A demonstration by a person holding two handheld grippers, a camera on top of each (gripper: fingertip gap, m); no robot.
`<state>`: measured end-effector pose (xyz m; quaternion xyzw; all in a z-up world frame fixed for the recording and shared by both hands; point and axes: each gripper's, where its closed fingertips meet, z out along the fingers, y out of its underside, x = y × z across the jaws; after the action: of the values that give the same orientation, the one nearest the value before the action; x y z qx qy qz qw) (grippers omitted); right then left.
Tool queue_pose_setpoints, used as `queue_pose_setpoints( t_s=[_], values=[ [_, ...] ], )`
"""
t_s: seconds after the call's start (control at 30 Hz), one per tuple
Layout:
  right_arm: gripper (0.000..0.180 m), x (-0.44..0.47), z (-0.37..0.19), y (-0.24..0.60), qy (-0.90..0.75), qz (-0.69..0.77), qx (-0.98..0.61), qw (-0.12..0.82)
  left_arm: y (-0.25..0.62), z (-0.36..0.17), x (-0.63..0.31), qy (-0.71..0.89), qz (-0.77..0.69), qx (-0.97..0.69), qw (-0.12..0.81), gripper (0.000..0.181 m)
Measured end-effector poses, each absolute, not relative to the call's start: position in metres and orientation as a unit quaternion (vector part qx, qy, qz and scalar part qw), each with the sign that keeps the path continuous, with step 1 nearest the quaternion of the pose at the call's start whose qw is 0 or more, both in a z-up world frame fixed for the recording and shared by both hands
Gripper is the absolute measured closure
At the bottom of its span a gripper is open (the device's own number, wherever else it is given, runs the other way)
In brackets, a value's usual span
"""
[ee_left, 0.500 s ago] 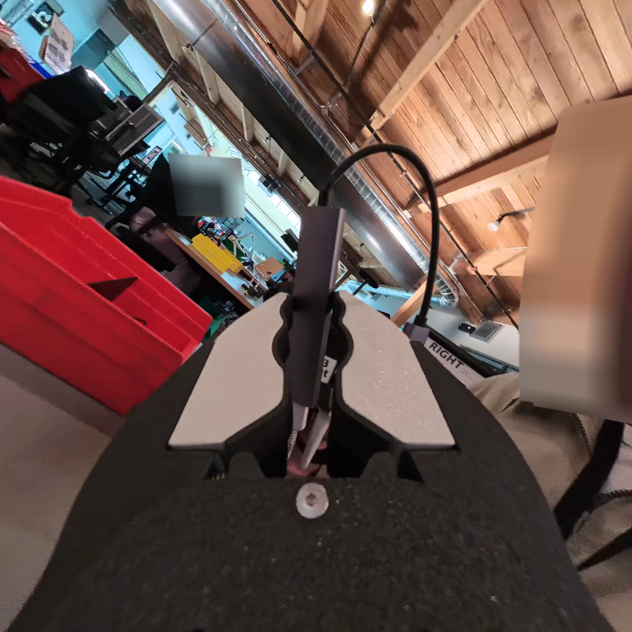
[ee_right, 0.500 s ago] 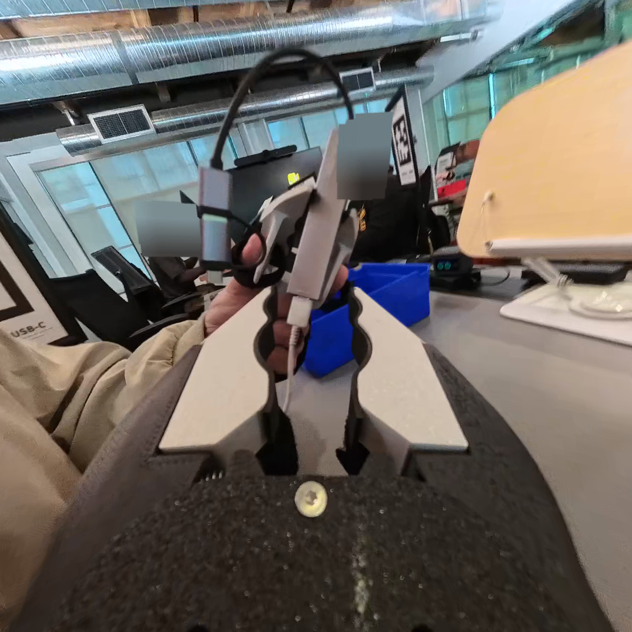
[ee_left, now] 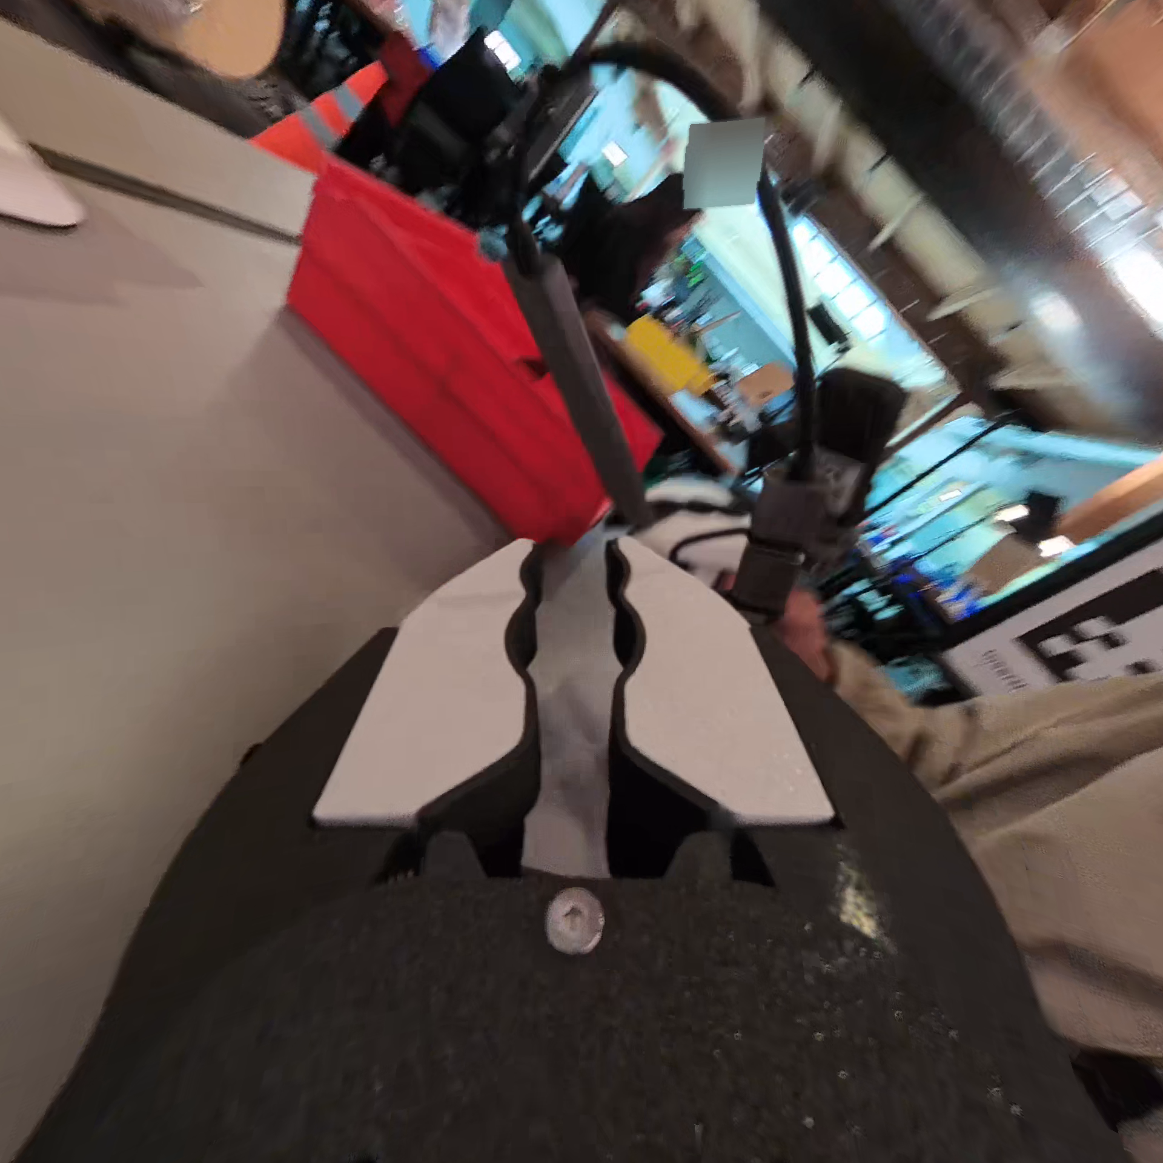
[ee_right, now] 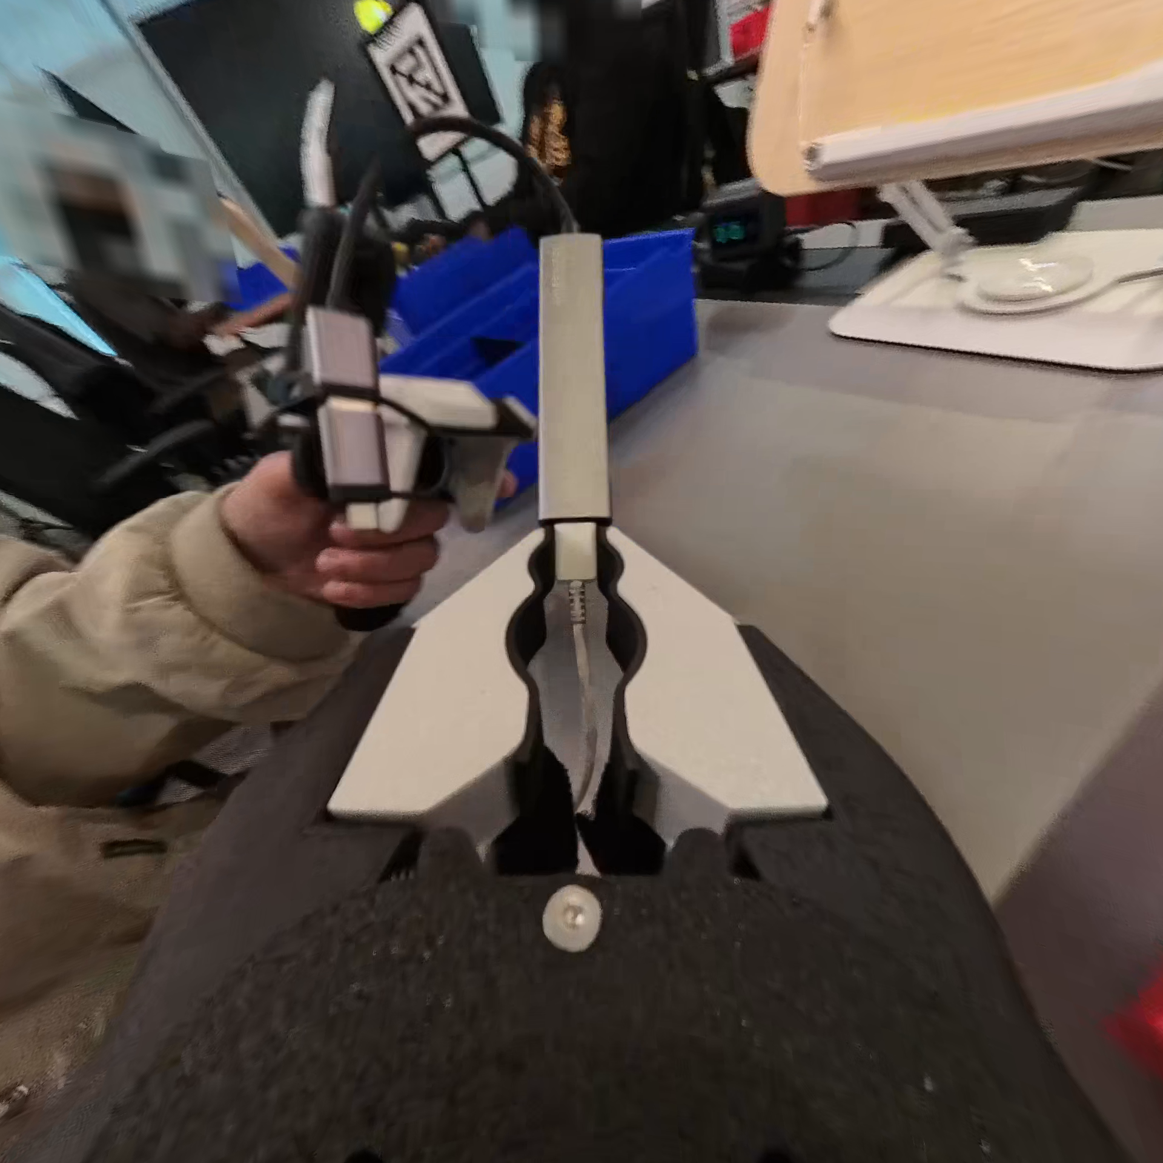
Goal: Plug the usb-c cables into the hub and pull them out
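My right gripper (ee_right: 574, 535) is shut on a white usb-c plug (ee_right: 574, 557). The plug sits in the bottom end of the grey hub (ee_right: 573, 377), which stands upright from my fingertips. The plug's white cable (ee_right: 585, 692) runs back between the jaws. My left gripper (ee_right: 503, 440) is just left of the hub. In the left wrist view its jaws (ee_left: 574, 547) stand a narrow gap apart, and the hub (ee_left: 579, 390) rises just beyond the tips, not between them. The hub's black cable (ee_left: 786, 302) loops to a grey connector (ee_right: 346, 403) strapped to the left gripper.
A red bin (ee_left: 409, 327) sits on the grey table (ee_left: 157, 503) to the left. Blue bins (ee_right: 642, 314) stand behind the hub. A white stand base (ee_right: 1007, 302) with a wooden board (ee_right: 944, 75) is at the back right. A beige sleeve (ee_right: 157, 617) holds the left gripper. The white stand base (ee_right: 1007, 302) is about equally far from each gripper, around 40 centimetres.
The hub has come out from between the left jaws. The right gripper has closed on the white plug under the hub. Both views have swung down towards the table.
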<state>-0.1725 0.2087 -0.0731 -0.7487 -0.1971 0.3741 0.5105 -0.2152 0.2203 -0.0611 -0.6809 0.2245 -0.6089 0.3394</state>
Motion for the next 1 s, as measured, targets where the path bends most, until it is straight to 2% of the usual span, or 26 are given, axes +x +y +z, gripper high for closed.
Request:
queue_pose_setpoints(
  t_s=[0.1,0.17,0.23,0.33,0.4,0.47,0.7,0.83,1.0],
  values=[
    [0.168,-0.153,-0.091,0.219,-0.194,0.290,-0.797,0.492,0.211,-0.102,-0.233,0.294,-0.471,-0.738,0.383,0.148],
    [0.168,-0.152,-0.112,0.216,-0.220,0.255,-0.831,0.443,0.207,-0.119,-0.246,0.362,-0.337,-0.746,0.445,0.146],
    [0.167,-0.155,-0.126,0.213,-0.236,0.243,-0.849,0.406,0.201,-0.112,-0.252,0.420,-0.217,-0.708,0.524,0.146],
    [0.168,-0.148,-0.138,0.216,-0.234,0.191,-0.869,0.392,0.196,-0.084,-0.262,0.463,-0.047,-0.631,0.621,0.156],
    [0.167,-0.141,-0.142,0.218,-0.236,0.163,-0.877,0.386,0.195,-0.063,-0.269,0.452,-0.001,-0.599,0.661,0.156],
    [0.167,-0.142,-0.143,0.216,-0.246,0.164,-0.879,0.375,0.192,-0.074,-0.259,0.501,-0.014,-0.609,0.615,0.144],
    [0.167,-0.172,-0.138,0.197,-0.331,0.175,-0.855,0.359,0.203,-0.114,-0.207,0.672,0.094,-0.491,0.546,0.141],
    [0.167,-0.177,-0.139,0.192,-0.341,0.192,-0.850,0.353,0.204,-0.138,-0.187,0.723,0.135,-0.437,0.518,0.145],
    [0.167,-0.176,-0.149,0.190,-0.330,0.226,-0.853,0.335,0.210,-0.146,-0.176,0.718,0.154,-0.426,0.528,0.151]
  ],
)
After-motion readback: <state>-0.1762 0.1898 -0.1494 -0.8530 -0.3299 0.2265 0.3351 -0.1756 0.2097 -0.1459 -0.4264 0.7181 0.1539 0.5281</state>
